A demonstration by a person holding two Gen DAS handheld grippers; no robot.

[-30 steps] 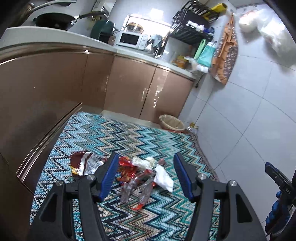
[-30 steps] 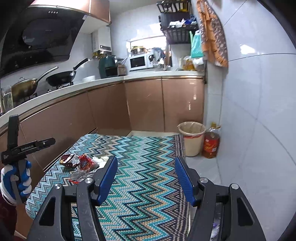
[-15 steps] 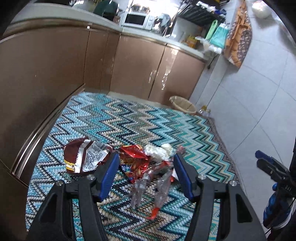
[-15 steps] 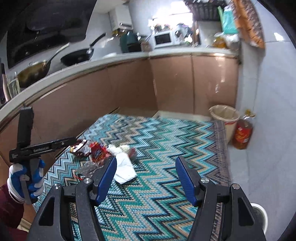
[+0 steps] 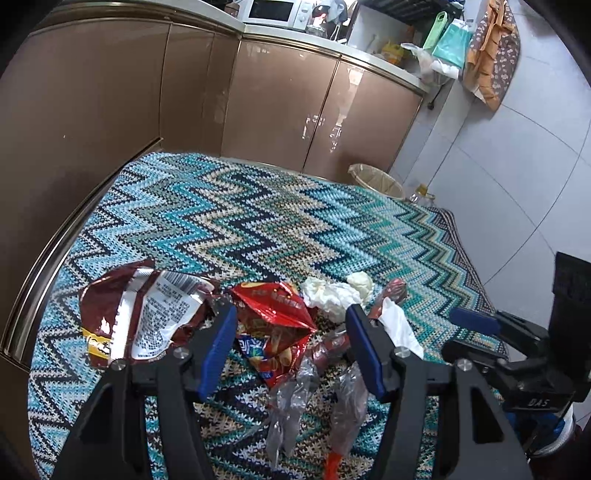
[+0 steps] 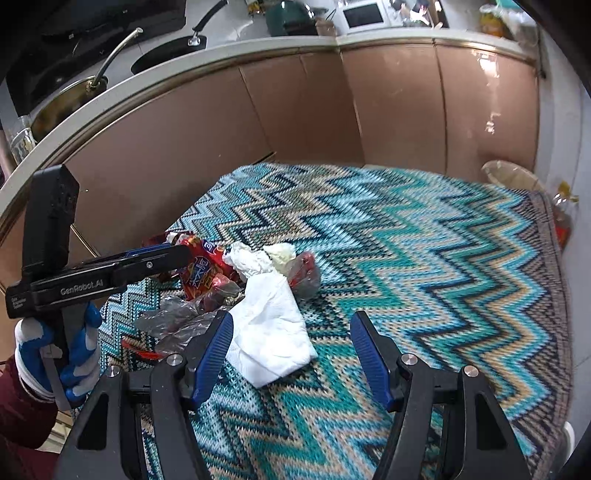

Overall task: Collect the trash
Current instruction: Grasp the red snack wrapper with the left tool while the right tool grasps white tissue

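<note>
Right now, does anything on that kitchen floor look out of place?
Yes. A heap of litter lies on the zigzag rug: a torn brown wrapper, a red snack bag, crumpled white tissue and clear plastic. The lined bin stands at the rug's far corner, apart from it.

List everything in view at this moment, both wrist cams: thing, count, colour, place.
snack bag: 1, maroon and silver, torn open, rug, left of pile
chip bag: 1, red, rug, mid-pile
crumpled tissue: 1, white, behind the chip bag
flat tissue: 1, white, right side of pile
clear wrappers: several, clear plastic, near edge of pile
rug: 1, teal zigzag, floor
bin: 1, beige, lined, far rug corner
oil bottle: 1, amber, beside bin
microwave: 1, white, counter
pans: 2, stove
left gripper: open, closing, over chip bag
right gripper: open, over flat tissue
gloved hand: blue-white, holding left gripper
</note>
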